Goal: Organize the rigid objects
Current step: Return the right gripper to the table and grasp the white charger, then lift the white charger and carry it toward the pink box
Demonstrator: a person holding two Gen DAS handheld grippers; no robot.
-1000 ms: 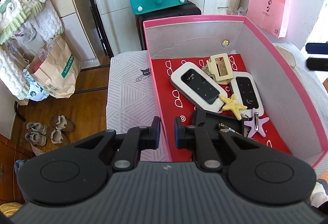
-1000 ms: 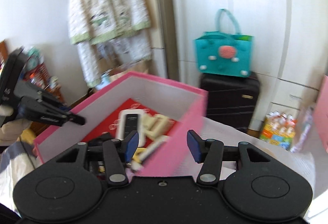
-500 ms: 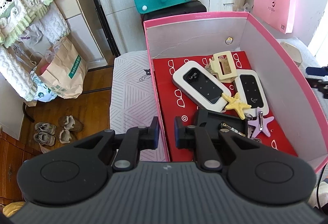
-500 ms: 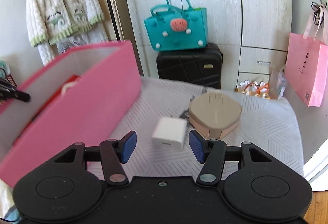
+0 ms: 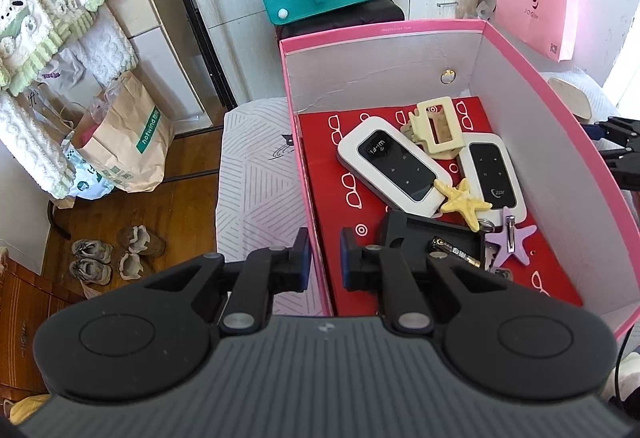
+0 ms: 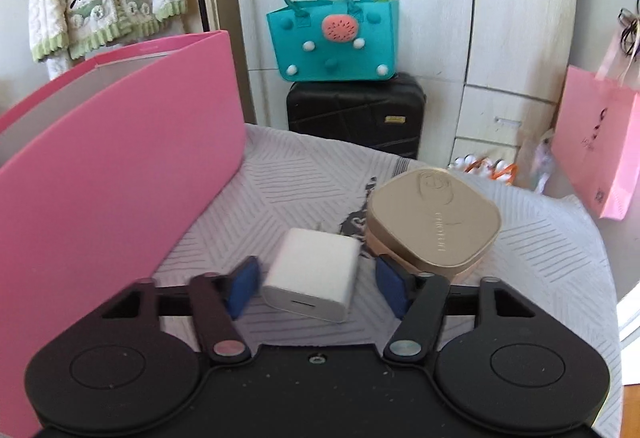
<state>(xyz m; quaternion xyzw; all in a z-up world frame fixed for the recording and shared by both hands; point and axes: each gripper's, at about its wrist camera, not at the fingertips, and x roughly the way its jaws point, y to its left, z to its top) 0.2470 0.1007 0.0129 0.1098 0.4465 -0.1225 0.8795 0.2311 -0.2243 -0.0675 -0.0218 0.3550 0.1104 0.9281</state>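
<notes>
My left gripper (image 5: pixel 323 261) is shut on the left wall of the pink box (image 5: pixel 310 173). The box holds two white wifi routers (image 5: pixel 390 165), a cream hair clip (image 5: pixel 434 127), a yellow starfish (image 5: pixel 464 203), a purple starfish (image 5: pixel 512 242) and a black holder with a battery (image 5: pixel 436 242). My right gripper (image 6: pixel 316 288) is open, its fingers either side of a white charger cube (image 6: pixel 314 276) on the striped cloth. A gold square case (image 6: pixel 434 220) sits just right of the cube. The box's outer wall (image 6: pixel 112 189) is at left.
The striped cloth (image 6: pixel 540 258) covers the table. A teal bag (image 6: pixel 334 37) rests on a black suitcase (image 6: pixel 356 113) behind the table. A pink paper bag (image 6: pixel 596 145) hangs at right. A brown paper bag (image 5: pixel 124 141) and shoes (image 5: pixel 112 258) are on the floor at left.
My right gripper has swung away from the box and come down over the white charger cube, which now lies between its fingers. My left gripper keeps its hold on the box wall.
</notes>
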